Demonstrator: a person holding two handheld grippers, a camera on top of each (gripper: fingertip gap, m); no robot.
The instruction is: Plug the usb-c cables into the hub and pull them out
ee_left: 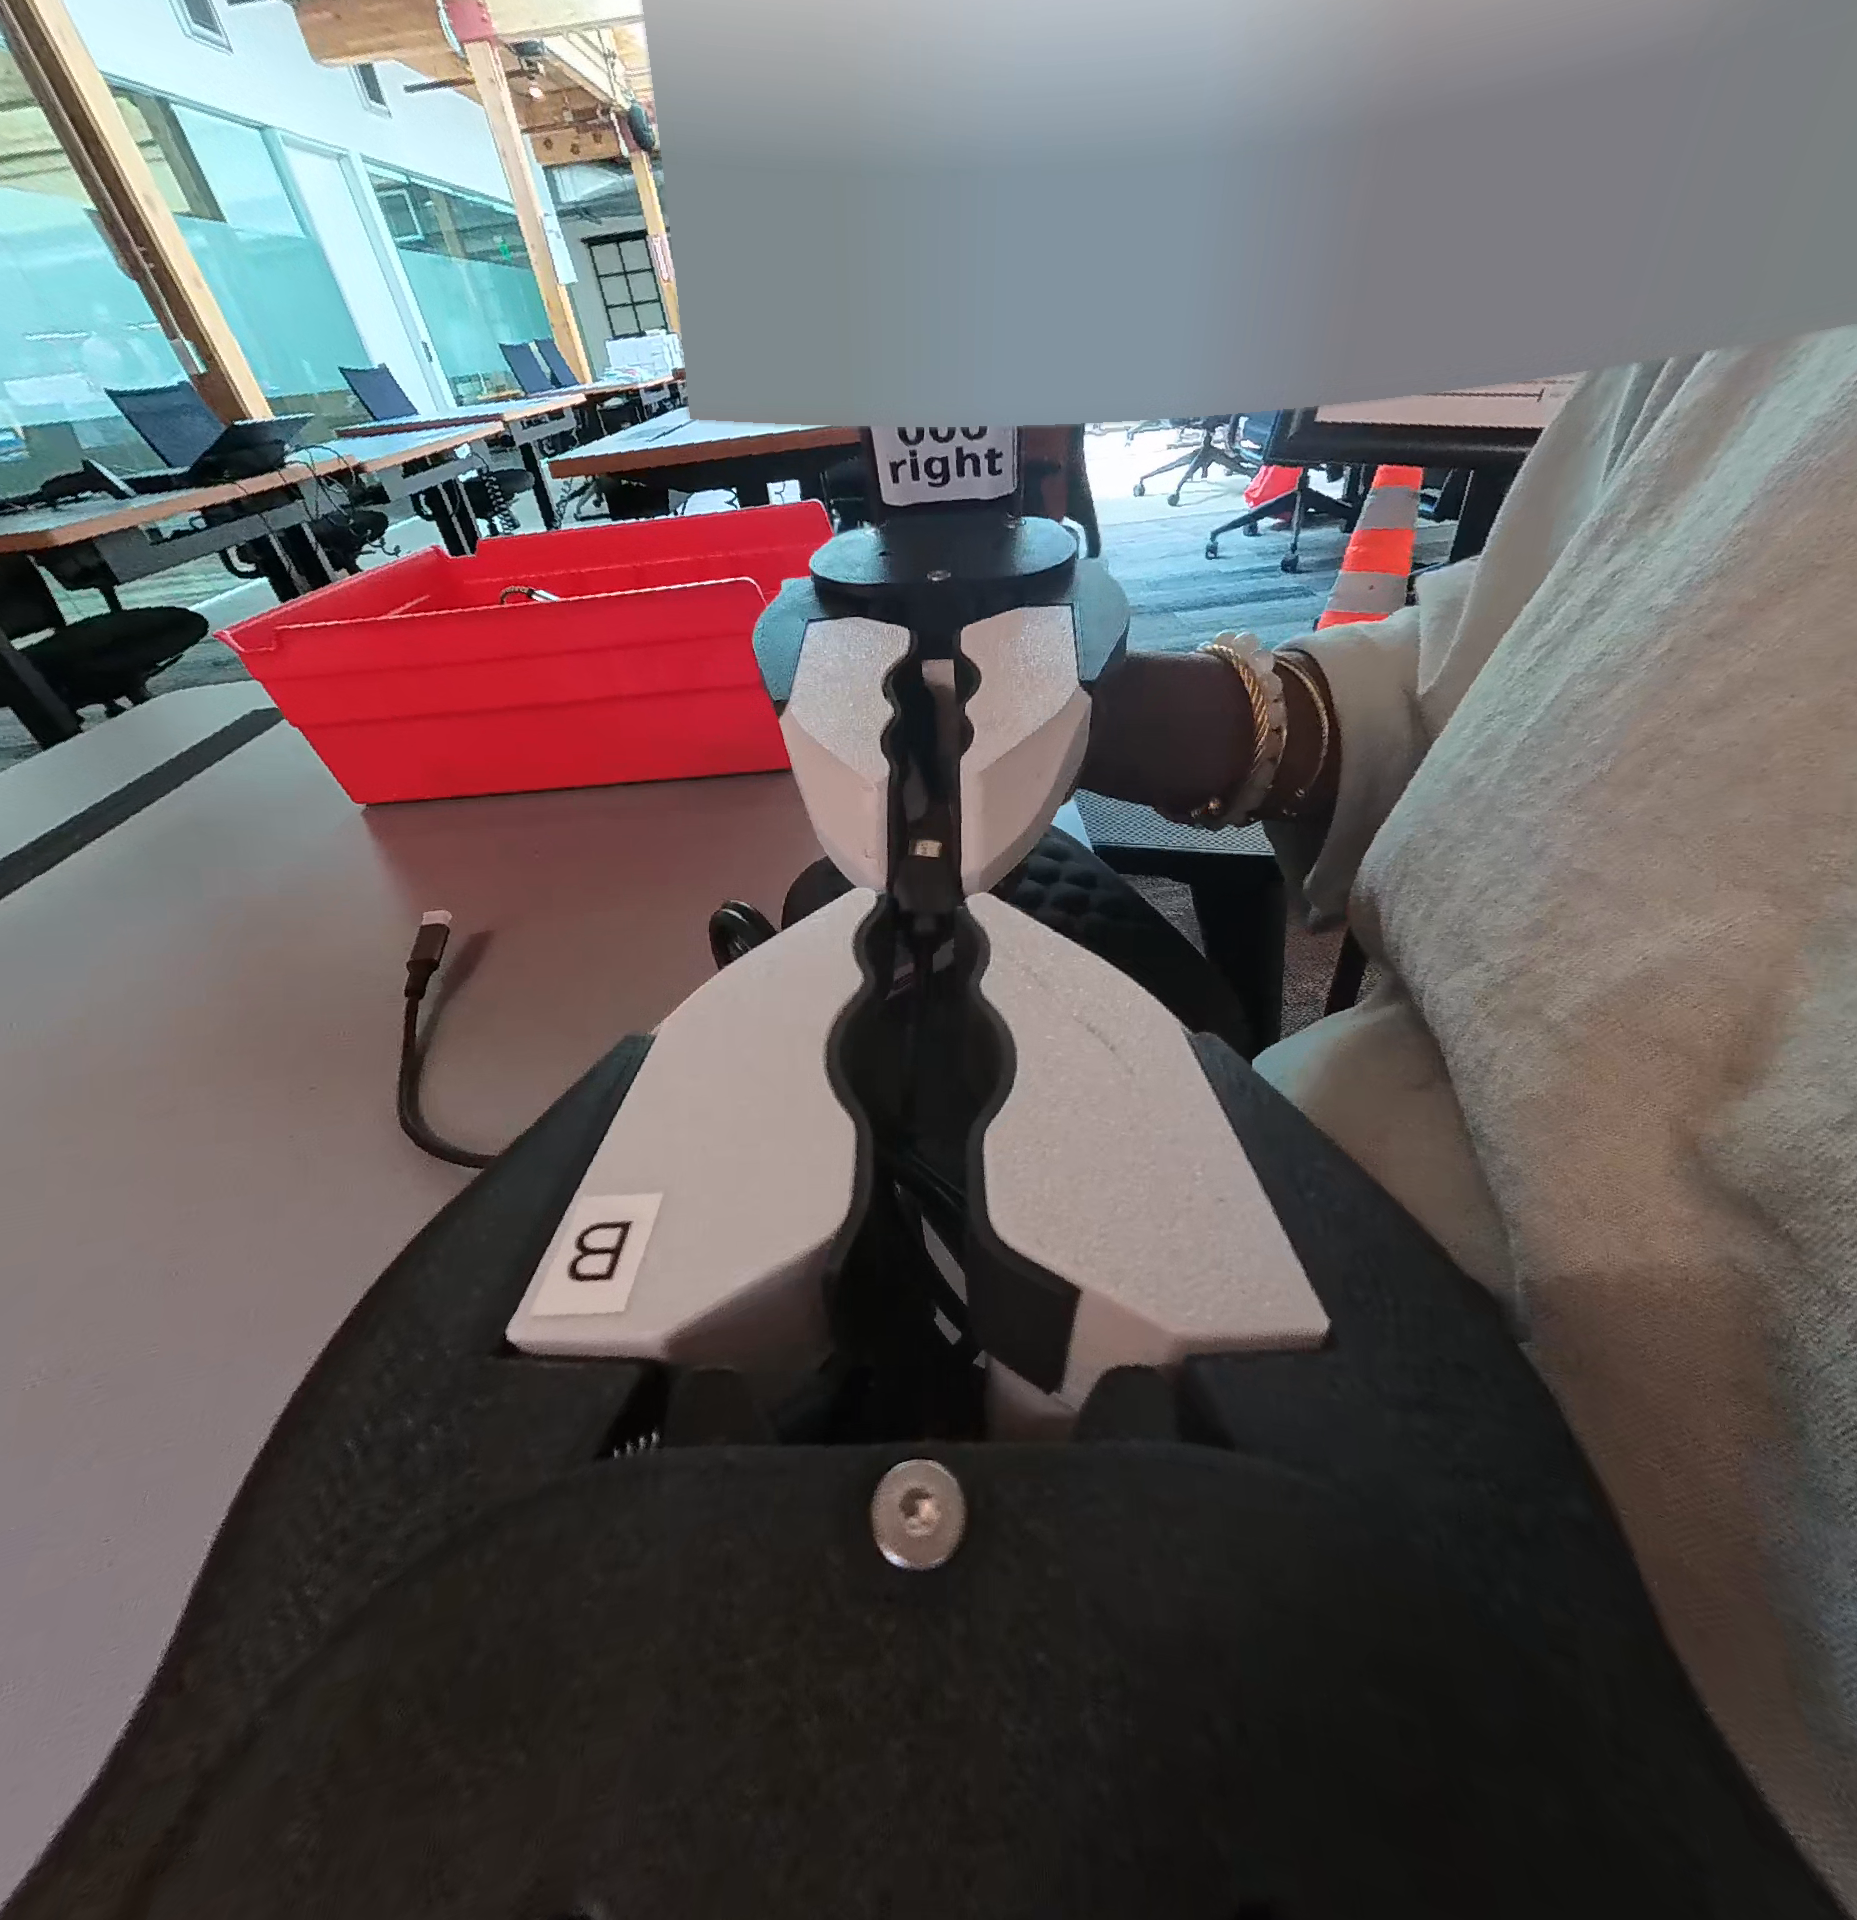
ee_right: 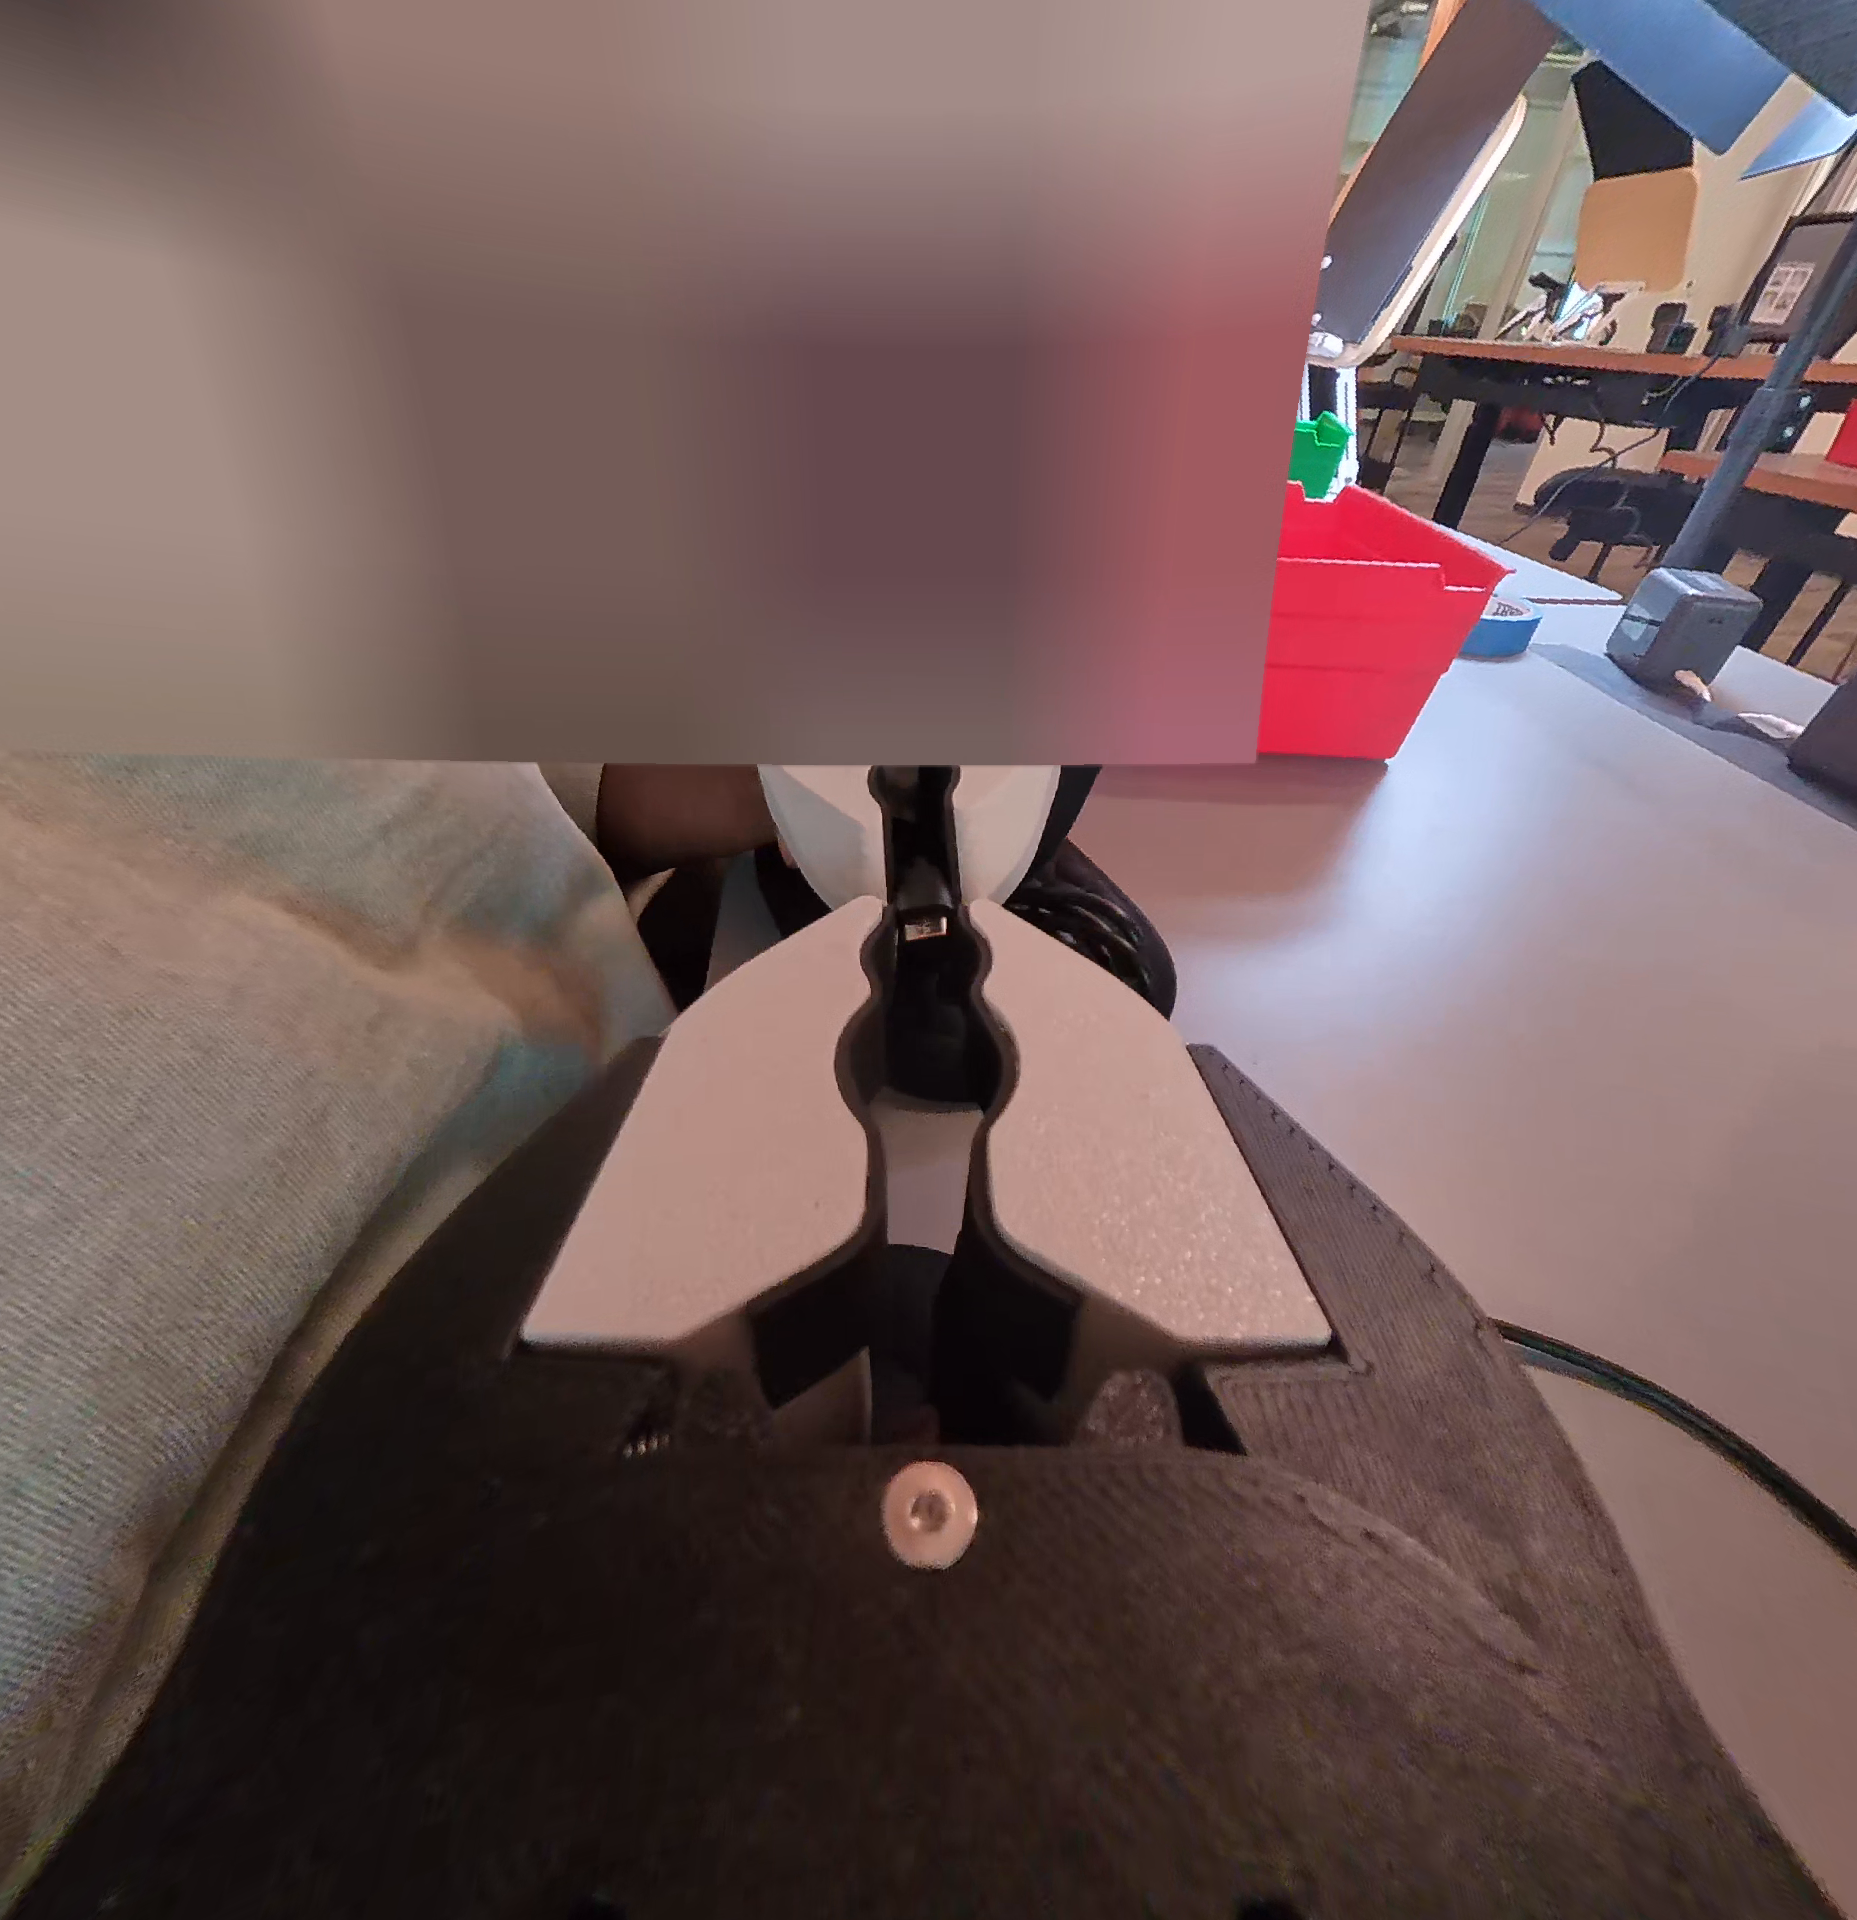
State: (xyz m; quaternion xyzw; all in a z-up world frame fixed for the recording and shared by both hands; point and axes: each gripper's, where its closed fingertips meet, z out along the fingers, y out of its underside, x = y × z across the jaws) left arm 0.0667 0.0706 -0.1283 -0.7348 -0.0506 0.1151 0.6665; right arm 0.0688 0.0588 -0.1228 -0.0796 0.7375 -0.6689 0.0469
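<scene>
Office desks and chairs fill the background behind a grey table, and on it a red bin serves as the landmark. Nearer the camera than the bin, and a little left of the grippers, a loose black usb-c cable lies on the table with its silver-tipped plug pointing toward the bin.

To the right of that cable, in the left wrist view, the left gripper has its white fingers drawn nearly together on a black cable body that runs back between them. Tip to tip with it, right of the bin's near corner, the right gripper points back at the camera, pinched on a small dark connector piece with a metal end. Which piece is the hub cannot be told.

In the right wrist view the right gripper shows the same narrow gap, with a metal-ended plug at its tips, meeting the left gripper. Farthest right of the bin, a hand with bracelets and a pale sleeve hold the right gripper.
</scene>
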